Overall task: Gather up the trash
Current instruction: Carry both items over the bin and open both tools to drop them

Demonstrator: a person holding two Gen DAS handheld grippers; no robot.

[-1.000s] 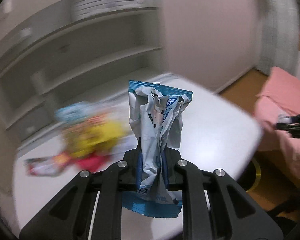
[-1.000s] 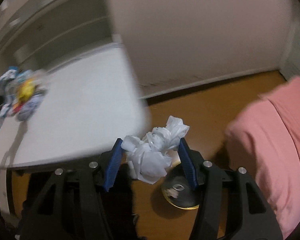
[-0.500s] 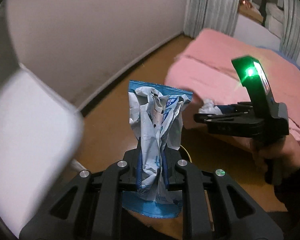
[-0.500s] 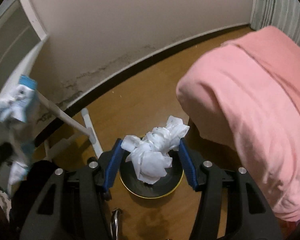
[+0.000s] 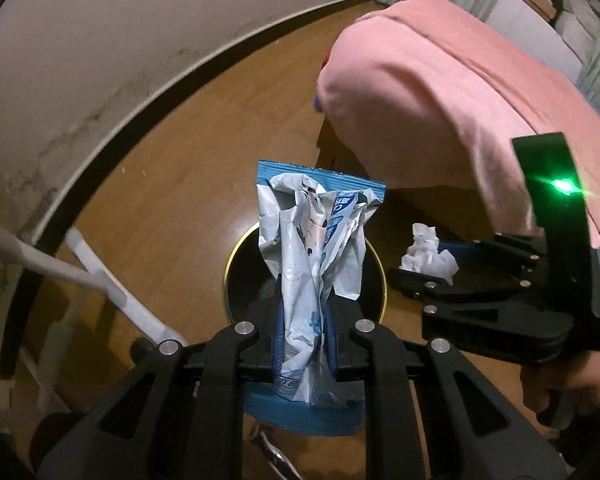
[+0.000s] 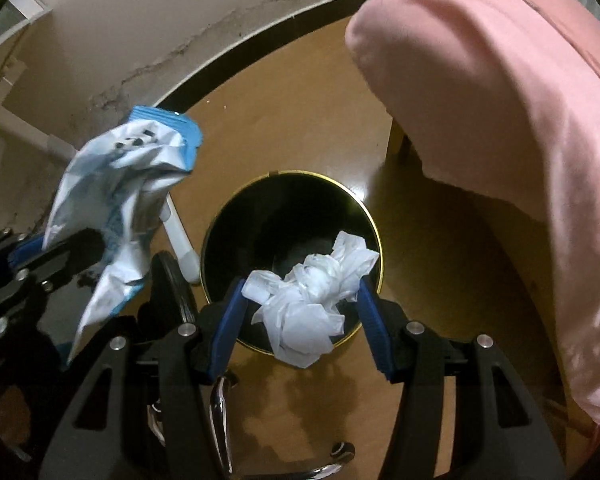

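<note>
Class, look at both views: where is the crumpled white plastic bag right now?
The crumpled white plastic bag is clamped in the right hand-held gripper, above the near rim of the black bin, right of the blue-and-white wrapper.

Wood floor (image 6: 300,128), stained wall (image 6: 180,12) w/ dark baseboard (image 5: 112,128), pink bedding (image 6: 500,120) at right.
</note>
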